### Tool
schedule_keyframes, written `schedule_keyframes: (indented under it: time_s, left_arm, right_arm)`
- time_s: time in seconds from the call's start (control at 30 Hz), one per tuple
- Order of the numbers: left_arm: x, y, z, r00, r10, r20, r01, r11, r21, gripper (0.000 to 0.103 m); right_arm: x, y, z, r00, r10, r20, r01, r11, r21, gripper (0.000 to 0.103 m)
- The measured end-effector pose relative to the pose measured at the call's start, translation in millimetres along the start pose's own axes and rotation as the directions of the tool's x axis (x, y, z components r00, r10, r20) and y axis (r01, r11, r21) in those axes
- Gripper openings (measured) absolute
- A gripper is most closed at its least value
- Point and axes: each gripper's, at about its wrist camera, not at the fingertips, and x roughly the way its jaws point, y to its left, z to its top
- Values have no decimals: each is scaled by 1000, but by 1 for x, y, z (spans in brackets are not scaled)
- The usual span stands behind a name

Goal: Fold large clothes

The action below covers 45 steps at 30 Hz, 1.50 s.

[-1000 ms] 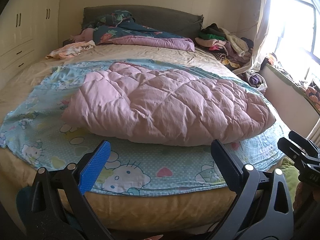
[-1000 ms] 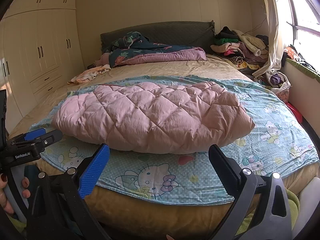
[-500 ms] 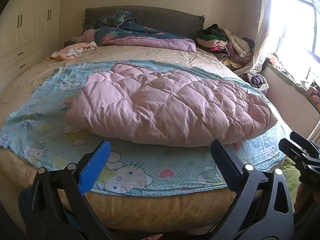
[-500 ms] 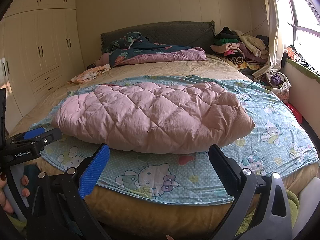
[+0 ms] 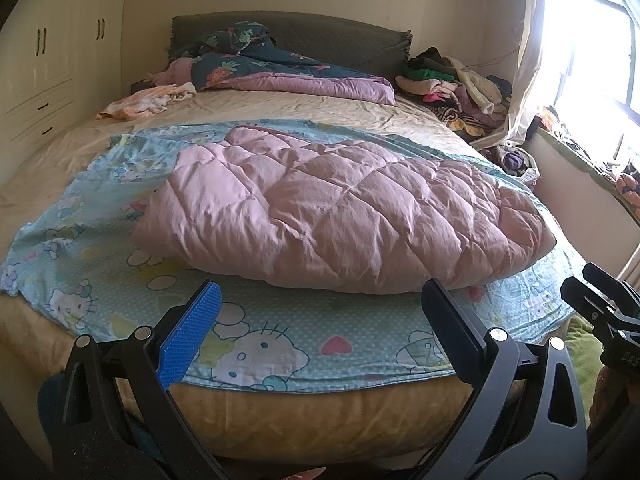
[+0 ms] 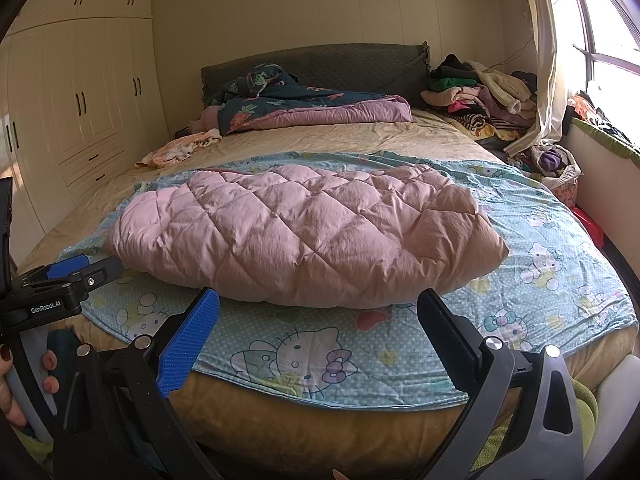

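Observation:
A pink quilted padded garment [image 5: 344, 208] [image 6: 304, 236] lies folded in a thick bundle on a light blue cartoon-cat sheet [image 5: 260, 344] [image 6: 320, 356] spread over the bed. My left gripper [image 5: 320, 312] hovers open at the foot of the bed, short of the bundle's near edge, nothing between its fingers. My right gripper [image 6: 318, 316] is likewise open and empty, just before the bundle. In the left wrist view the right gripper [image 5: 600, 304] shows at the right edge. The left gripper [image 6: 68, 280], held by a hand, appears at the left of the right wrist view.
Beige mattress [image 6: 320, 136] with a dark floral duvet [image 6: 304, 108] and grey headboard [image 6: 320, 68] at the back. Orange cloth [image 6: 180, 148] lies back left. Heaped clothes [image 6: 480, 96] and a curtain [image 6: 540, 60] stand back right. Wardrobes [image 6: 80, 100] line the left wall.
The left wrist view has shifted slightly rightward and closer; the pink bundle sits a bit further right in it. The right wrist view is nearly unchanged. Both grippers stay open.

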Motion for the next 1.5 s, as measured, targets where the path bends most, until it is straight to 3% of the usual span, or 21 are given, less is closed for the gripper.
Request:
schedule_keyframes:
  time_s: [0.87,1.07,1.17,1.27,1.33,1.37,1.43,1.47,1.5]
  left_arm:
    - [0,-1,-4,1000,20,-5,-19,1000,21,94]
    - [8,18,-9,995,69,-68,-70,998,-7,94]
    - [12,40,-7,991,103,-84,-107,993,-47,94]
    - [19,86,5,977,198,-82,-207,972,-115,94]
    - [27,121,16,962,259,-84,-270,948,-168,94]
    - [34,151,24,942,318,-105,-334,918,-212,94]
    - [43,197,38,910,397,-122,-415,869,-269,94]
    - [48,228,45,879,452,-152,-477,824,-307,94]
    - [52,252,51,854,491,-172,-519,788,-331,94]
  right_arm:
    - [-2,-2,0,1000,-16,-1,16,1000,4,99]
    - [-13,-43,1,997,-71,4,71,994,88,99]
    - [-25,-93,1,986,-165,16,159,970,184,99]
    - [-48,-166,-7,953,-301,21,280,908,312,99]
    - [-63,-233,-22,900,-434,-32,408,814,413,99]
    - [-70,-265,-30,868,-492,-63,465,763,450,99]
    - [-84,-343,-59,747,-642,-170,628,600,496,99]
    - [-90,-385,-77,687,-685,-241,689,511,513,99]
    - [-93,-418,-94,643,-704,-302,729,441,524,99]
